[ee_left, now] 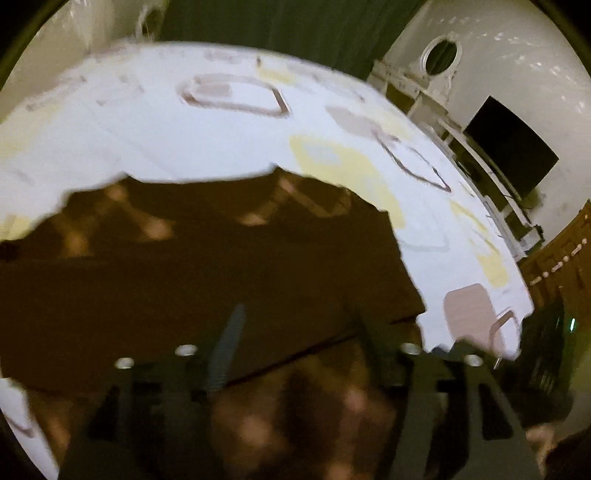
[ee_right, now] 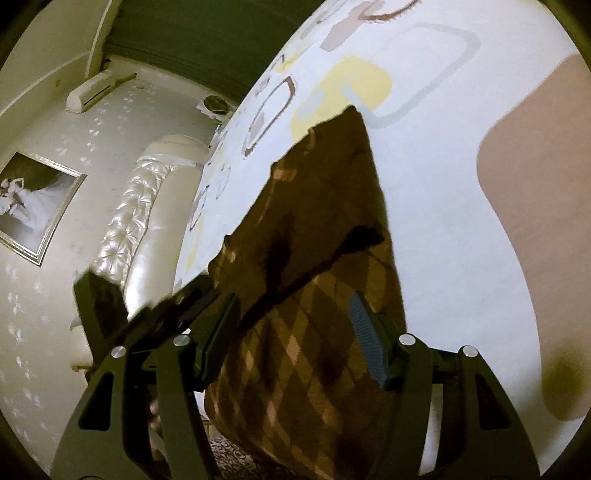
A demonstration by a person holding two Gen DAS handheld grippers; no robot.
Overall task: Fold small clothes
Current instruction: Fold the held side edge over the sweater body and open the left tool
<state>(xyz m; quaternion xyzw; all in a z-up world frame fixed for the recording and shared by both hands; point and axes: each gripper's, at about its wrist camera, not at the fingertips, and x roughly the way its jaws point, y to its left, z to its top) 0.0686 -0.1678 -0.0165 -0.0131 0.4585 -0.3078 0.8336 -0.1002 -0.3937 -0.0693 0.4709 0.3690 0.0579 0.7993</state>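
Note:
A brown garment (ee_left: 221, 266) with a tan diamond pattern lies folded on the white patterned bedsheet (ee_left: 184, 140). In the blurred left wrist view my left gripper (ee_left: 301, 328) hovers low over the garment's near part, its jaws apart and nothing pinched between them. In the right wrist view my right gripper (ee_right: 293, 306) stands open astride the garment (ee_right: 317, 229), the cloth running between its fingers (ee_right: 365, 336) without being pressed. A folded-over flap lies across the garment's upper half. The left gripper (ee_right: 162, 306) shows as a dark shape at the garment's left edge.
The bed's edge curves around the sheet (ee_right: 424, 184). A padded cream headboard (ee_right: 147, 206), a framed picture (ee_right: 33, 206) and an air conditioner (ee_right: 96, 90) are off to the left. A dark screen (ee_left: 511, 147), a white dresser with an oval mirror (ee_left: 441, 55) and a green curtain (ee_left: 277, 22) stand beyond.

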